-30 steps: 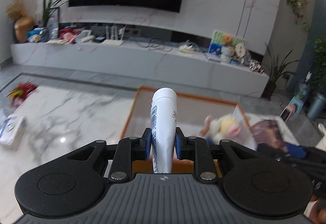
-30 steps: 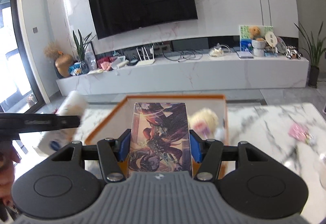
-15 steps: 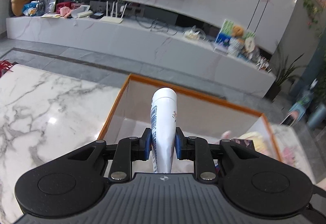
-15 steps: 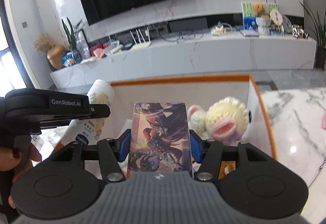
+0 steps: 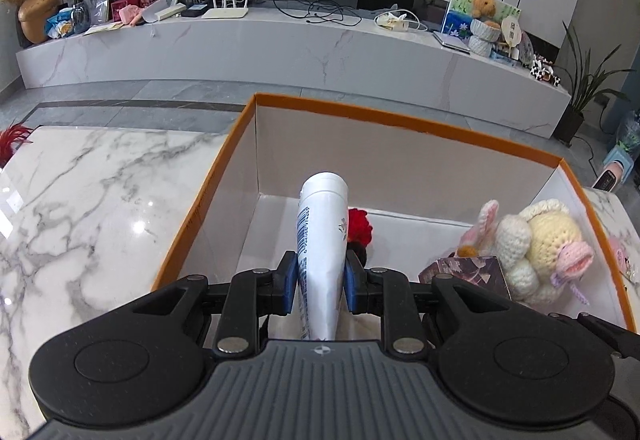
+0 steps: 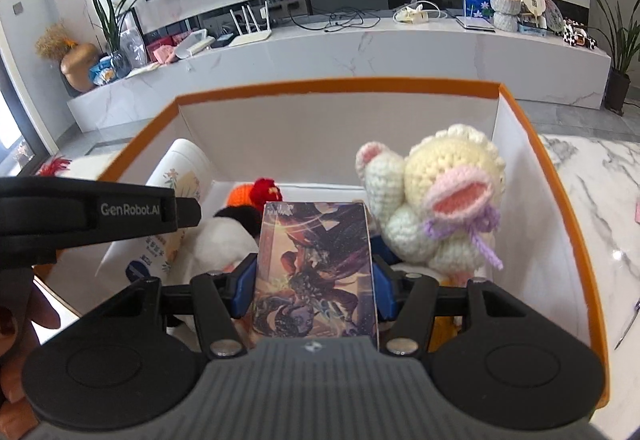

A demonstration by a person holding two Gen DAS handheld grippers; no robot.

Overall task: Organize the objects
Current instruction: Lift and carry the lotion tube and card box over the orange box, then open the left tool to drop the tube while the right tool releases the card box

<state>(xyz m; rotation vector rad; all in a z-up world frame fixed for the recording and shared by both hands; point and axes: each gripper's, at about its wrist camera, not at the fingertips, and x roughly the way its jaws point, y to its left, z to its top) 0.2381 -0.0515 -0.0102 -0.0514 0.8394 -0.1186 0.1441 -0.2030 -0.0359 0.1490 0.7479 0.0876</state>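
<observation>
Left gripper [image 5: 320, 276]: we clamp a white tube [image 5: 322, 236] over the box [image 5: 400, 119].
Right gripper [image 6: 314, 288]: we clamp a card pack [image 6: 316, 272] beside the duck [image 6: 440, 207].

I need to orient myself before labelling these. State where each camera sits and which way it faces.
Left wrist: on the left gripper, facing into the orange-rimmed box; its fingers clamp a white tube.
Right wrist: on the right gripper, facing the same box; it holds a card box, with the left gripper alongside.
Shared: crochet doll, TV wall.
</observation>
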